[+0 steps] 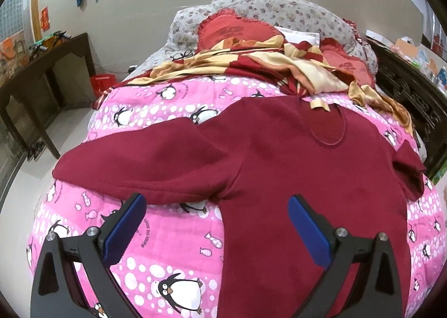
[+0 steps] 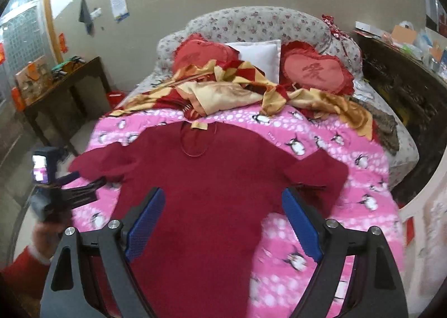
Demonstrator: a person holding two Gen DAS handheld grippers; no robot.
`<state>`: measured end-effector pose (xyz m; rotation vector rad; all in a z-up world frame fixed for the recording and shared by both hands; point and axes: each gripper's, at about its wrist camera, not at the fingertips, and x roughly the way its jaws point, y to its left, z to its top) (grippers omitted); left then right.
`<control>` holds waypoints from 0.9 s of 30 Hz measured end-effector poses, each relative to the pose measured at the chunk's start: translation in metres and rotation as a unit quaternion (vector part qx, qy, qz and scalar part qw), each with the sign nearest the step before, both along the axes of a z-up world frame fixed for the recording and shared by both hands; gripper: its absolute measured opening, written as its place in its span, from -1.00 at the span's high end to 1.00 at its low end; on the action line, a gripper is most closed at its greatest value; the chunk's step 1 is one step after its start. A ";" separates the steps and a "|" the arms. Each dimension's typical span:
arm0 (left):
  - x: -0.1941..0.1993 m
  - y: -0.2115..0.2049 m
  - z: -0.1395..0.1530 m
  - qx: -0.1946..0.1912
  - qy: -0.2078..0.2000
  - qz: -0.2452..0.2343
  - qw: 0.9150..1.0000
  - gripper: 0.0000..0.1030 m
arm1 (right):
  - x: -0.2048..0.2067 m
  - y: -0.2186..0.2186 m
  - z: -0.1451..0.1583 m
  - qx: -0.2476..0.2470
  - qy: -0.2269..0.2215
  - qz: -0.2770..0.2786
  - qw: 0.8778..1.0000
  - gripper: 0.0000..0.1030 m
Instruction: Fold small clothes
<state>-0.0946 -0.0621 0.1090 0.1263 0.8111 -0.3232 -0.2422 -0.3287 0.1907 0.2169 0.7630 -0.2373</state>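
**Dark red top laid flat on the bed, both tools wide and empty**

A dark red long-sleeved fleece top (image 1: 293, 167) lies spread front-up on a pink quilt printed with penguins and white dots (image 1: 167, 239), which covers the bed. Its round neckline with a beige label (image 1: 320, 104) points to the far end; the hem lies nearest the cameras. The left sleeve (image 1: 145, 167) stretches out flat to the left edge of the quilt. The right sleeve (image 2: 321, 175) is bent back on itself beside the body of the garment.

The left tool (image 1: 218, 231) hangs above the near left part of the top, blue-padded fingers (image 1: 125, 231) spread wide, gripping nothing. The right tool (image 2: 223, 228) hangs above the lower body of the top, likewise spread wide and empty. In the right wrist view the left tool appears blurred at the left, held by a hand (image 2: 46, 230) in a red sleeve.

Beyond the top, a crumpled red-and-gold satin cloth (image 2: 232, 88) lies across the quilt. Two red heart-shaped cushions (image 2: 315, 70) and a white pillow (image 2: 259, 52) rest against the floral headboard (image 2: 251, 20). A dark wooden worktop (image 1: 47, 66) stands left of the bed.
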 end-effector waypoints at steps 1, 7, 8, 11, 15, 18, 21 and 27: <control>0.001 0.001 -0.001 -0.002 0.001 0.002 1.000 -1.00 | 0.008 0.006 -0.011 0.006 0.000 0.008 1.000 -0.97; 0.004 0.005 -0.004 -0.001 0.002 0.009 1.000 -1.00 | 0.056 0.045 -0.053 -0.023 0.006 0.028 0.999 -0.96; 0.005 0.004 -0.006 -0.001 0.003 0.008 1.000 -1.00 | 0.063 0.050 -0.058 -0.031 0.006 0.030 0.999 -0.96; 0.007 0.003 -0.009 0.003 0.003 0.009 1.000 -1.00 | 0.077 0.058 -0.069 -0.037 0.010 0.026 0.999 -0.96; 0.011 0.004 -0.013 0.003 0.007 0.009 1.000 -1.00 | 0.092 0.056 -0.083 -0.035 0.027 0.005 0.999 -0.96; 0.015 0.005 -0.016 0.000 0.013 0.014 1.000 -1.00 | 0.097 0.049 -0.090 -0.031 0.037 -0.014 0.999 -0.96; 0.019 0.004 -0.018 -0.005 0.020 0.017 1.000 -1.00 | 0.099 0.044 -0.097 -0.021 0.046 -0.024 0.998 -0.96; 0.024 -0.001 -0.021 -0.005 0.023 0.014 1.000 -1.00 | 0.100 0.040 -0.106 -0.012 0.051 -0.043 0.998 -0.96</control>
